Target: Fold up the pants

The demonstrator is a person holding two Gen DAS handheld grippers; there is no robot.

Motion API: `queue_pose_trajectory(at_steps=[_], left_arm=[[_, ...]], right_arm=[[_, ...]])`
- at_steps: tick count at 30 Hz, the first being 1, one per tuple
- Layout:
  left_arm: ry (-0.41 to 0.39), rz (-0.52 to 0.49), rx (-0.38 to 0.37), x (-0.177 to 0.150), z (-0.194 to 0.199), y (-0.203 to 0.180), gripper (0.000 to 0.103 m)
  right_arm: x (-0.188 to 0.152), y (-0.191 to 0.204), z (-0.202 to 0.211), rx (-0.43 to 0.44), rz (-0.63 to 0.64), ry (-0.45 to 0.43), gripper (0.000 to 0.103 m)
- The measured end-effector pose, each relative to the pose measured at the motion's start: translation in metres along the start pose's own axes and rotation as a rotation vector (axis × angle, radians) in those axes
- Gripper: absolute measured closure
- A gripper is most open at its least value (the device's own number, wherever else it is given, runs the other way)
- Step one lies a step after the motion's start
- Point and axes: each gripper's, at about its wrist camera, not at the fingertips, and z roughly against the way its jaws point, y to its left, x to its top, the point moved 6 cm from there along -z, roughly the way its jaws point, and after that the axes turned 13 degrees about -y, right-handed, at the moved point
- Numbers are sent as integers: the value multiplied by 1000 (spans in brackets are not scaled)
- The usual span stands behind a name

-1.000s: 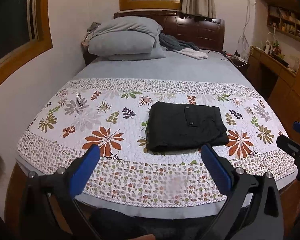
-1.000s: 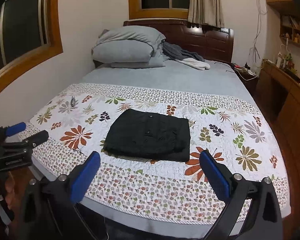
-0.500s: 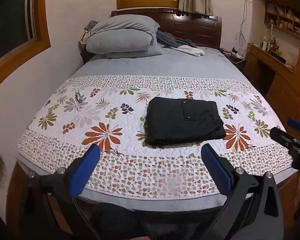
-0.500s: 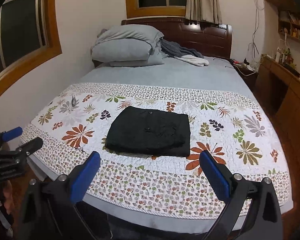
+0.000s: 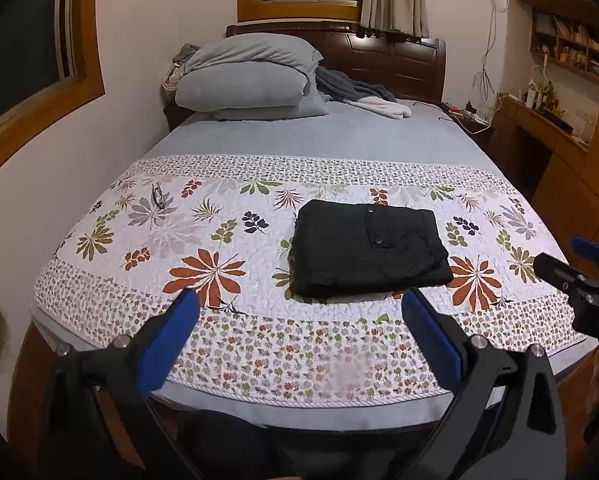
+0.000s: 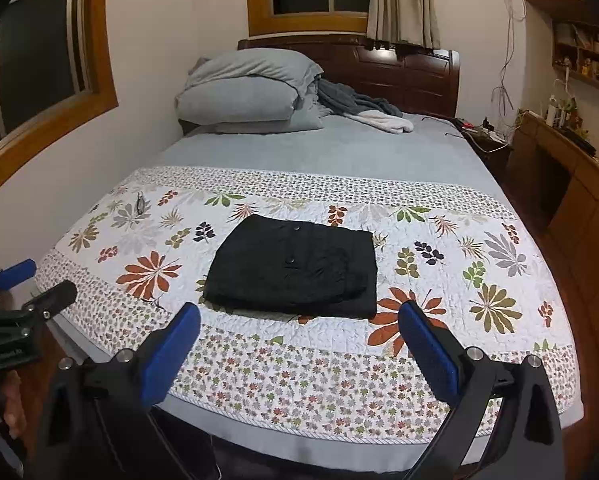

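The pants [image 5: 367,250] lie on the bed [image 5: 339,148] as a compact black rectangle, set on the flowered quilt [image 5: 203,268] toward the foot edge and a little right of the middle, well clear of both side edges. Judged from how they lie, the folding looks finished: several layers are stacked, the edges run nearly straight, and no leg or waistband trails out. What may be left is small (a slight bulge of cloth at the near right corner of the stack could be smoothed), or nothing at all.

The left tool [image 5: 299,338] is released, its blue-padded fingers spread wide and holding nothing, off the foot edge of the bed. The right tool [image 6: 299,340] is likewise spread wide and empty, also off the foot edge; neither touches the pants.

The pants are a matte, fairly heavy woven fabric with two dark snap buttons on a pocket flap facing up. The quilt is white, stitched and puckered, printed with large leaves and bordered by bands of small flowers. Beyond it is a smooth grey sheet, plump grey pillows [image 5: 247,80] stacked at the left corner of the head end, and a glossy dark wooden headboard [image 5: 395,64].
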Motion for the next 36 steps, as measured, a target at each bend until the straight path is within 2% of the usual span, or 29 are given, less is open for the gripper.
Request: queue_pose_trajectory(at_steps=[5,15,24,31,36], left_arm=[[7,-4,-2,-1,-3,0,3],[-5,-10,9,2,0,0,3],[7,12,-33,2,1,-3,3],[-32,21,-26,6,3,-3,3],[-52,-32,-56,6,6,-15,5]], right_arm=[[-1,-2,-1,-28,7,-1,3],[-1,-2,0,-22,14,0,3],[-1,-2,0,-23,12,1,3],[-1,-2,-1,-25,11,2,3],[-2,-3,-2,-23,6,6,3]])
